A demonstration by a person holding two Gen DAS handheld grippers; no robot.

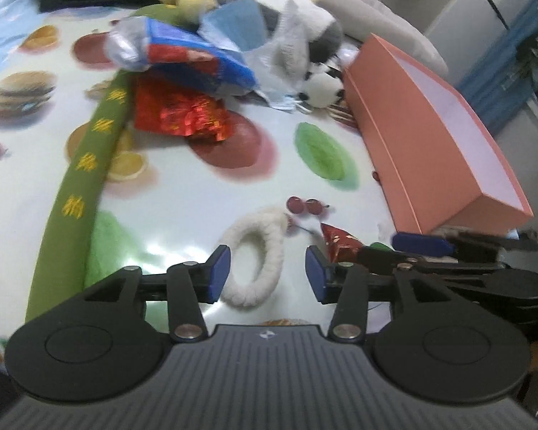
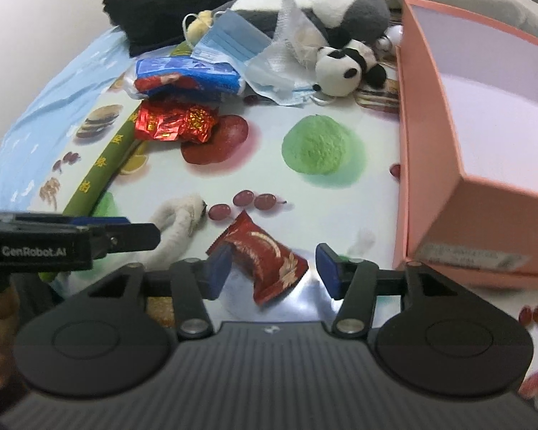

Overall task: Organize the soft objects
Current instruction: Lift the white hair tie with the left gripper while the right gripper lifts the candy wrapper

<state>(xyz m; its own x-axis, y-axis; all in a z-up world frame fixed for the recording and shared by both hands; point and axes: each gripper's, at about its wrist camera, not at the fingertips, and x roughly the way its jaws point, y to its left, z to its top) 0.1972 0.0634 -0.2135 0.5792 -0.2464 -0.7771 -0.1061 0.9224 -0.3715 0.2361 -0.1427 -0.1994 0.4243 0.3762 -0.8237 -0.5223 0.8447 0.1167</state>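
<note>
White loop [image 1: 254, 261] lies flat on the fruit-print cloth [image 1: 183, 193], right between the left gripper [image 1: 267, 274] pads, which stand about half open and touch nothing. Beside it, the red packet [image 2: 265, 261] sits between the right gripper [image 2: 272, 268] fingers, also half open; its corner is at the left pad [image 2: 217, 268], but there is no squeeze. Pink box [image 2: 434, 165] stands open just to the right. Farther back: foil pack [image 2: 175, 123], blue pack [image 2: 193, 75], mask [image 2: 229, 44], panda [image 2: 344, 68], green strap [image 1: 79, 179].
</note>
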